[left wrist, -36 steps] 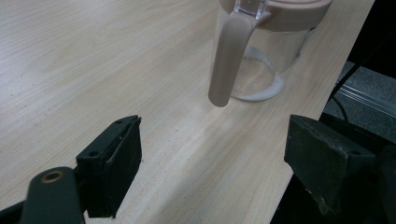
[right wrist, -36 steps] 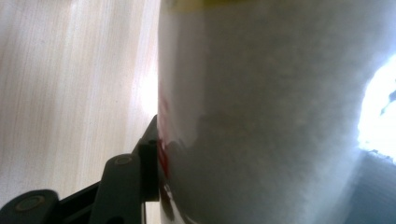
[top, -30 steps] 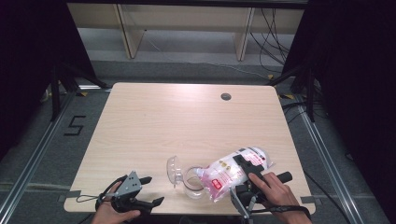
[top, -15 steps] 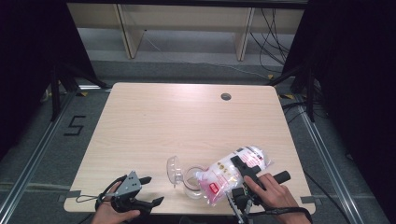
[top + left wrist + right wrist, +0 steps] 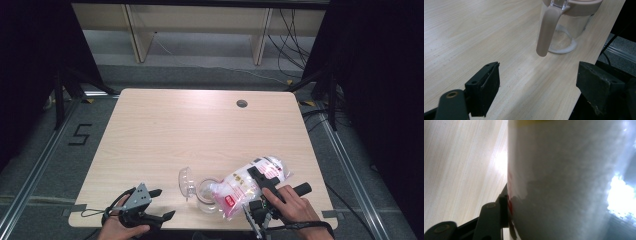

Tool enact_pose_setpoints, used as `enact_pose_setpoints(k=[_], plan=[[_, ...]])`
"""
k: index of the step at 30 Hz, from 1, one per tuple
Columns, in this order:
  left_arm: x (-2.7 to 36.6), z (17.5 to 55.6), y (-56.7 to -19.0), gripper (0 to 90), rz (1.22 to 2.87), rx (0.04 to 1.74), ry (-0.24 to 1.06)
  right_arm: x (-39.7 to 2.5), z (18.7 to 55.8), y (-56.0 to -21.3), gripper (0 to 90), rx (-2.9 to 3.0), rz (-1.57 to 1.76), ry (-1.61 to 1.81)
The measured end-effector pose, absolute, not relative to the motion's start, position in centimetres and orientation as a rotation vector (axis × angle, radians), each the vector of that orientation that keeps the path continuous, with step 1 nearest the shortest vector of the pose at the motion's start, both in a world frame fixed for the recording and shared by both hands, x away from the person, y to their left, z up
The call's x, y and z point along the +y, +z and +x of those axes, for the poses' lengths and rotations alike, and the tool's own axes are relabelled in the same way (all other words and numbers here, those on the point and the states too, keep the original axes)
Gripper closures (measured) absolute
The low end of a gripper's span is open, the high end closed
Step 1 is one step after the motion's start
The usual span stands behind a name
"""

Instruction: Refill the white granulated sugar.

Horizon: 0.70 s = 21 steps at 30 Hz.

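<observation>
A clear plastic bag (image 5: 239,185) of white grains with a pink label lies tilted, its lower end over the mouth of a glass jar (image 5: 202,196) near the table's front edge. My right gripper (image 5: 256,176) is shut on the bag; in the right gripper view the bag (image 5: 564,180) presses against one black finger (image 5: 491,217). The jar's clear hinged lid (image 5: 185,181) stands open to its left. My left gripper (image 5: 166,202) rests open at the front left, apart from the jar. In the left gripper view the jar (image 5: 567,30) has a beige rim and a hanging beige clasp (image 5: 546,32).
The light wooden table (image 5: 200,125) has a round cable hole (image 5: 242,103) at the back right. Its front edge runs just below both hands. Shelving legs and cables stand on the floor behind.
The right hand has shifted the bag slightly left and down toward the jar. The left gripper has stayed still.
</observation>
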<state>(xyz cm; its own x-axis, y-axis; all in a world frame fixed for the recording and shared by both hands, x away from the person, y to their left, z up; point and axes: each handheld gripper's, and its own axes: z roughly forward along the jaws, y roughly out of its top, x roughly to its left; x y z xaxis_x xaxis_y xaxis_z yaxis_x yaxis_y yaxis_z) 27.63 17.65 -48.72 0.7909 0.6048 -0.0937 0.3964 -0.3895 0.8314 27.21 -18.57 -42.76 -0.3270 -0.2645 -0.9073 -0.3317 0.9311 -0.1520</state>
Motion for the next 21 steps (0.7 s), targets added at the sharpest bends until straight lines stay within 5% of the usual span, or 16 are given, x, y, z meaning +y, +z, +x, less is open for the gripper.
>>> enact_pose_setpoints(k=[21], plan=[[17.66,27.61,-48.65,18.6,2.054,0.738,0.291,-18.15,27.42,-42.71,50.5,1.897,-0.524,0.047]])
